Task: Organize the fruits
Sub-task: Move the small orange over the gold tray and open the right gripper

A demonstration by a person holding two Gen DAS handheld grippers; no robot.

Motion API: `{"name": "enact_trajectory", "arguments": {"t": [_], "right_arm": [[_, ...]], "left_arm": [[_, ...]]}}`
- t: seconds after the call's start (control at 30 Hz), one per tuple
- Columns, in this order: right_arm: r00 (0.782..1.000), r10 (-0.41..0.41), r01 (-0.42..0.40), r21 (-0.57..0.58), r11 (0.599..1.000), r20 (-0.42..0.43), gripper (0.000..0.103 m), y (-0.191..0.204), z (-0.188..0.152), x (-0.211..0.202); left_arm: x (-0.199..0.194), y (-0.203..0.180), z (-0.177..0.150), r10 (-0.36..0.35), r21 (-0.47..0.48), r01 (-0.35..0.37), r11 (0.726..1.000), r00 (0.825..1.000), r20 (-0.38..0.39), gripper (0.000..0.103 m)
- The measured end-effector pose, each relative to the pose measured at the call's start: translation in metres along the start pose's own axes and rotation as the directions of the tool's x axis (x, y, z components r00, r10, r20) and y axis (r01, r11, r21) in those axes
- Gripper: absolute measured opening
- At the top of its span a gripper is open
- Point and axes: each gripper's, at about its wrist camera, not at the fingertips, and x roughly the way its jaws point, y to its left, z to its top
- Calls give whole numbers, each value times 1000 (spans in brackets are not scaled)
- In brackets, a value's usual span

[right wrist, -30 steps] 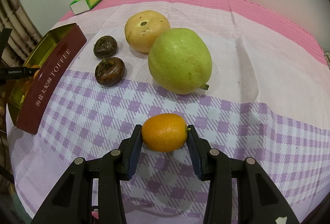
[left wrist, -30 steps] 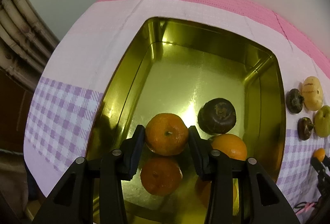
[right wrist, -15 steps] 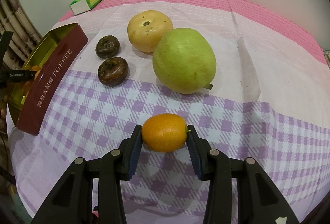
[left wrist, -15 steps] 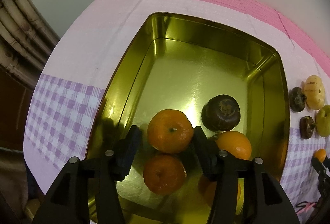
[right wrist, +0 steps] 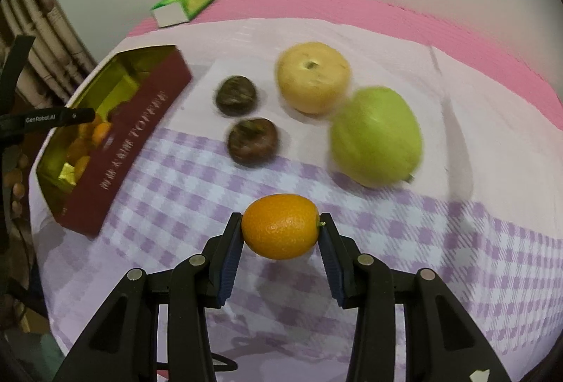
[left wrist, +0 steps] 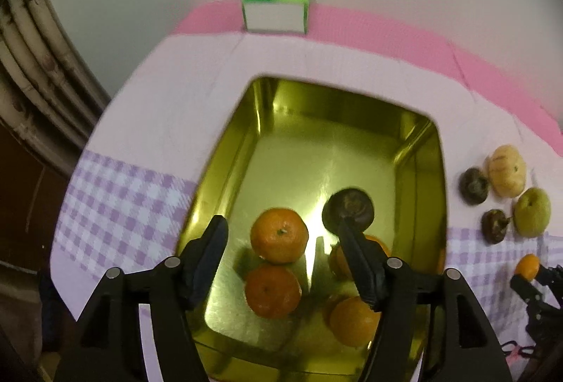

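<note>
Kumquat (right wrist: 280,226): pinched end to end between my right gripper's (right wrist: 280,234) pads, lifted clear of the checked cloth (right wrist: 183,206); the left view catches it only as a small orange spot at its right edge.
Mandarin (left wrist: 279,235): lies on the floor of the gold tin (left wrist: 352,121), between my left gripper's (left wrist: 283,262) fingers but touching neither; those jaws have just been opening and stand spread.
Tin contents: my left view shows one dark fruit (left wrist: 348,209) and more oranges around the mandarin, doubled by reflections; my right view shows only slivers of orange there, plus the tin's red side lettered TOFFEE.
Fruit on the cloth: two dark fruits (right wrist: 251,142), a yellow one (right wrist: 313,76) and a big green one (right wrist: 376,135), large in my right view, tiny at the edge of my left.
Green box (left wrist: 276,9): at the table's far edge, in both views.
</note>
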Motion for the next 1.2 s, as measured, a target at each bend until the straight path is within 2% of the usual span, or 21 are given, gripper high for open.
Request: {"name": "enact_trajectory", "arguments": {"t": [0.17, 0.33, 0.5, 0.67, 0.93, 1.2], "right_arm": [[998, 51, -49, -73, 996, 30, 40, 34, 20, -7], [992, 119, -109, -192, 975, 43, 40, 81, 40, -6], [983, 179, -159, -299, 941, 39, 40, 131, 53, 0], [976, 217, -204, -362, 910, -4, 40, 171, 60, 16], [973, 225, -226, -435, 872, -54, 40, 215, 66, 36], [971, 224, -237, -471, 850, -84, 40, 228, 67, 49]], "left_arm": [[-27, 16, -3, 31, -38, -27, 999, 996, 90, 75], [-36, 45, -11, 76, -106, -65, 992, 992, 97, 78], [-45, 75, -25, 153, -181, -133, 974, 983, 98, 79], [-47, 100, -30, 158, -269, -130, 954, 984, 84, 79], [-44, 102, -29, 153, -282, -125, 951, 985, 78, 79], [-40, 108, -30, 155, -304, -131, 944, 986, 56, 79]]}}
